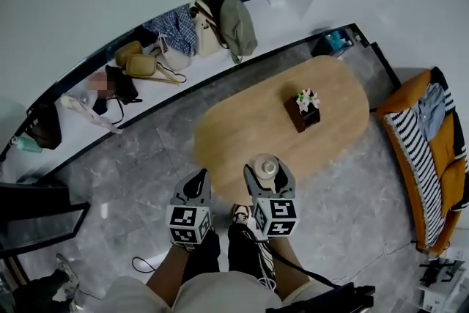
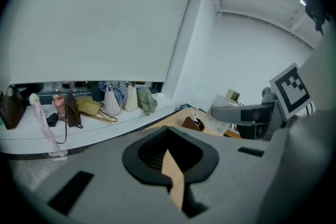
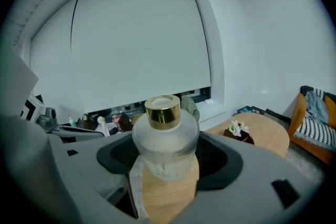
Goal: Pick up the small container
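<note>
Right claw: pinching bottle, gold cap up | bottle: over counter near edge | left claw: pressed together, empty, beside right claw

In the head view the right gripper hides the lower part of the container, and the sofa runs off the right edge. The bags on the ledge are too small to tell in detail. In the left gripper view most of the desk lies behind the left gripper and the right gripper.
</note>
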Tool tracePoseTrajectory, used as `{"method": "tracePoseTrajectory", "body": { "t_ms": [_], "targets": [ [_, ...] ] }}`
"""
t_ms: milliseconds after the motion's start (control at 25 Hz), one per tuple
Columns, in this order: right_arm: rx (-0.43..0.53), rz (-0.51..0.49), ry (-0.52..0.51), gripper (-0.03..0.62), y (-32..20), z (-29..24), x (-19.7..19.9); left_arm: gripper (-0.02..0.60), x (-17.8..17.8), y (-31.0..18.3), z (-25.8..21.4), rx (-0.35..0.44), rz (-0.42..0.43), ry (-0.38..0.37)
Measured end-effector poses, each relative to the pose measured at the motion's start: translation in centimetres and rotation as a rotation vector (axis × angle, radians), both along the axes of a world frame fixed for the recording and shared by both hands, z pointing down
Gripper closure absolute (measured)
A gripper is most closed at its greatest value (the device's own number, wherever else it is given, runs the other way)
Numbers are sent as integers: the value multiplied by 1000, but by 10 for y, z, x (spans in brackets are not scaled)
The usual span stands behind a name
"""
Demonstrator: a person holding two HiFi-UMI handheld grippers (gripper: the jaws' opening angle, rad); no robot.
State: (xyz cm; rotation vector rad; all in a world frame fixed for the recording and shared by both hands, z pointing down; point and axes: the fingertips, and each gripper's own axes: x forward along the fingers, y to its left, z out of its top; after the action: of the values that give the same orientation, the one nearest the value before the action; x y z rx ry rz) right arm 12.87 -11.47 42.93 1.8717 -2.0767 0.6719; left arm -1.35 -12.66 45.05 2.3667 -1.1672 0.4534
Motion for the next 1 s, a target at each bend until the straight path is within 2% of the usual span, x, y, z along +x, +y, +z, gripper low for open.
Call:
{"method": "tracePoseTrajectory", "body": {
  "t_ms": [240, 520, 760, 1000],
  "targets": [
    [61, 46, -10, 263, 28, -65, 4, 574, -5, 23, -62, 48, 26, 39],
    [82, 61, -21, 263, 58, -119, -7, 574, -9, 29, -131, 177, 70, 79],
    [90, 76, -25, 263, 81, -153, -5, 574, -1, 36, -174, 260, 131, 67],
    [122, 60, -21, 263, 100, -177, 4, 574, 11, 51, -202, 315, 136, 66]
  ]
}}
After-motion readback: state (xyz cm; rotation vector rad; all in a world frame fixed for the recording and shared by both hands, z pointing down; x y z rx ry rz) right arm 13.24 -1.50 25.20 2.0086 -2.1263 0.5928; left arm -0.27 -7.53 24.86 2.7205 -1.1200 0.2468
